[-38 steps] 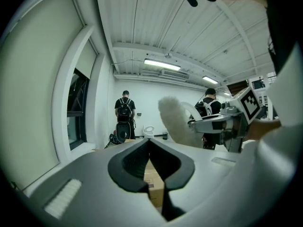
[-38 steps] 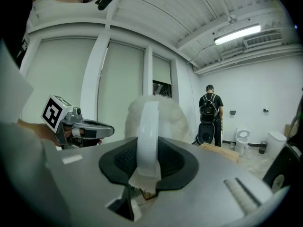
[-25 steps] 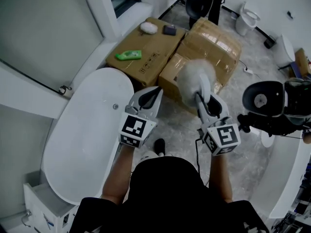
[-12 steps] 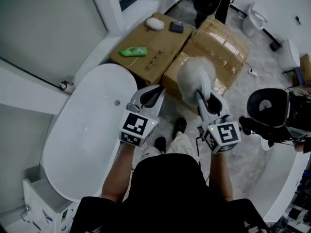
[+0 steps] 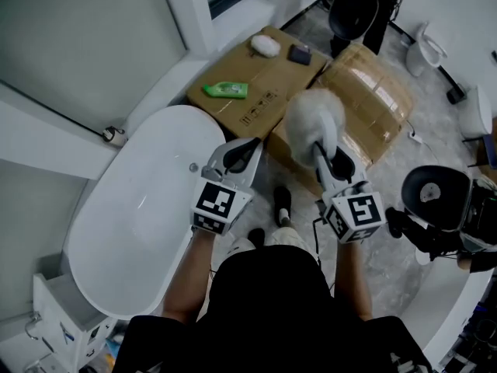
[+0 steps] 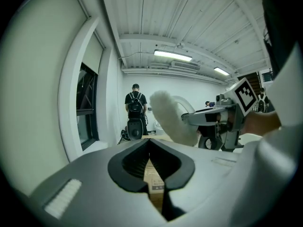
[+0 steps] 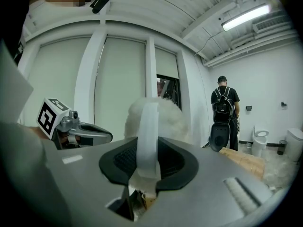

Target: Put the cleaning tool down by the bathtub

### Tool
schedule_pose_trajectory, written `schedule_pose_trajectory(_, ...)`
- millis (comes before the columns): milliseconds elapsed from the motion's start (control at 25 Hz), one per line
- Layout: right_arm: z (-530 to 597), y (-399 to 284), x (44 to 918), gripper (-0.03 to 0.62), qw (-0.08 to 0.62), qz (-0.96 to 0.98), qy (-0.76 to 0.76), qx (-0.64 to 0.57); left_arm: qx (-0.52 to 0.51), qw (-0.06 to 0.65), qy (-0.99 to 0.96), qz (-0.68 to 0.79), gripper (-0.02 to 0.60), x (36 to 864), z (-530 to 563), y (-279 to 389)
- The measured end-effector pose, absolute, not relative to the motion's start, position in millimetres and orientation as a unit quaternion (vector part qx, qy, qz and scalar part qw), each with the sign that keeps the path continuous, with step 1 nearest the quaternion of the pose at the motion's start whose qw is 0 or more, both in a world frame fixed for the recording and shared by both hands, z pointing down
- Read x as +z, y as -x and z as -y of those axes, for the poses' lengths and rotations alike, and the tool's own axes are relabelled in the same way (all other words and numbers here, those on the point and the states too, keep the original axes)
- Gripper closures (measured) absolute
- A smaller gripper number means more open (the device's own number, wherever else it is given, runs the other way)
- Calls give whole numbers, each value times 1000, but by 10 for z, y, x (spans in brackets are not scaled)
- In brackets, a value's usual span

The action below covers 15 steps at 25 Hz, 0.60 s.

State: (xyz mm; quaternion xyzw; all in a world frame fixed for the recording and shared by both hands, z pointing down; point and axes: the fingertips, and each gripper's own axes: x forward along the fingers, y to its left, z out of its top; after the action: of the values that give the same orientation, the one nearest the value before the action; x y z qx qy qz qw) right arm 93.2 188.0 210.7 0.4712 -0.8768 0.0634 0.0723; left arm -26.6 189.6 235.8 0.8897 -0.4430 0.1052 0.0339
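My right gripper (image 7: 147, 145) has its jaws pinching the flat white handle of the cleaning tool (image 5: 313, 117), whose fluffy white head stands up beyond the jaw tips. The tool is held in the air, not set down; in the head view it sits over the edge of the two cardboard boxes (image 5: 373, 92), to the right of the bathtub (image 5: 140, 231) and apart from it. My left gripper (image 5: 250, 148) is level with the right one, near the tub's rounded end, its jaws pressed together at the tips with nothing between them. A green packet (image 5: 226, 90) lies on the nearer box. My shoe (image 5: 283, 204) is on the floor between the grippers. A person with a backpack (image 7: 225, 103) stands in the background.
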Motion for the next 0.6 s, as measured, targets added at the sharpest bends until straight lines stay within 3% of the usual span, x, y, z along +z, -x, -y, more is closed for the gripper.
schedule_pose_trajectory(600,-403,-971,2298,496,86,913,-392,76,129,50,-833,536,581,2409,-708,331)
